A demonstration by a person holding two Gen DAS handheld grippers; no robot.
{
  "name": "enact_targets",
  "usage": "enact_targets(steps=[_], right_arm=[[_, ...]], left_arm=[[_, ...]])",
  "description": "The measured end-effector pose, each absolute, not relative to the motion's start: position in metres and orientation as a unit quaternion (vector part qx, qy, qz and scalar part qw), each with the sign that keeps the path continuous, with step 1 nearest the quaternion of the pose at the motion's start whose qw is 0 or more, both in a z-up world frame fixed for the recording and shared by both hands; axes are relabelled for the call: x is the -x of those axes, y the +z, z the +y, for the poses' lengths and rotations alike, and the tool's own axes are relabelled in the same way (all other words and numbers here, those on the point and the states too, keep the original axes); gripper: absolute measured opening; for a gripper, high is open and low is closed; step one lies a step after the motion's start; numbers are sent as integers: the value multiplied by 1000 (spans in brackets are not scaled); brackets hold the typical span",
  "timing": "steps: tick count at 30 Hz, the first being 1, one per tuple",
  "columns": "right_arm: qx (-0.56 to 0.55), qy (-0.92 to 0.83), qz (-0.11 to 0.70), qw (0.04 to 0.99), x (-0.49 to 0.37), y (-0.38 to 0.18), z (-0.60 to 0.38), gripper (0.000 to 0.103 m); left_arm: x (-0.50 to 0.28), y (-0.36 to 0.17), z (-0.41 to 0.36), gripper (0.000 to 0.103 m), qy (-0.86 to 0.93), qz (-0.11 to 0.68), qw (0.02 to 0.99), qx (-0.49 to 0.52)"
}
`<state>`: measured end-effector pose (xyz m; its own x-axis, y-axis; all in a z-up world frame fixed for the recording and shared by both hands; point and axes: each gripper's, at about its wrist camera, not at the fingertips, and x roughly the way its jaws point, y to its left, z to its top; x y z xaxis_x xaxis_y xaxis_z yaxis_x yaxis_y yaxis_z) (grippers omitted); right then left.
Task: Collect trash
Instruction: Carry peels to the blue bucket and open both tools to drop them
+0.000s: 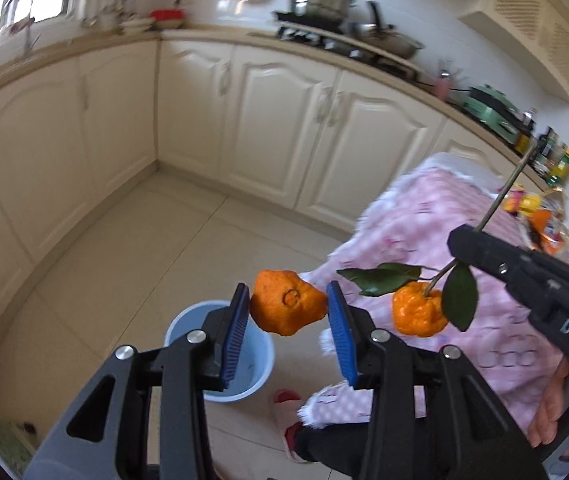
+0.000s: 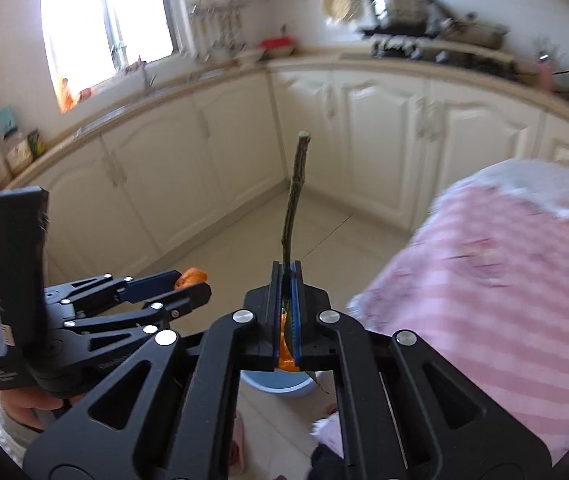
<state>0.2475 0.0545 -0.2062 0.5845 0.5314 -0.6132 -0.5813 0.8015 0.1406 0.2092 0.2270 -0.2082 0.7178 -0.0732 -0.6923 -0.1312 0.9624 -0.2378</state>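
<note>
My left gripper is shut on a lumpy orange tangerine, its blue pads pressing both sides, above a pale blue bucket on the floor. My right gripper is shut on the woody stem of a second tangerine; in the left wrist view that fruit hangs with dark leaves below the black right gripper. In the right wrist view the left gripper shows at the left with an orange bit at its tips, and the bucket lies under my closed jaws.
A table under a pink checked cloth stands at the right, with bright snack wrappers on its far side. Cream kitchen cabinets wrap the room; pots sit on the stove. A person's slippered foot is beside the bucket.
</note>
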Motion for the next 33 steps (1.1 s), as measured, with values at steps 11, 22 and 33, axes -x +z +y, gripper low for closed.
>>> enact_targets(steps=[11, 22, 33], right_arm=[[35, 320, 439, 839, -335, -327, 152, 6], [45, 272, 460, 844, -353, -366, 140, 46], [31, 250, 438, 863, -349, -352, 112, 57]], left_arm=[[-250, -310, 307, 39, 65, 455, 869, 182], [-277, -357, 304, 39, 55, 486, 851, 189], [-298, -357, 284, 39, 46, 493, 851, 174]])
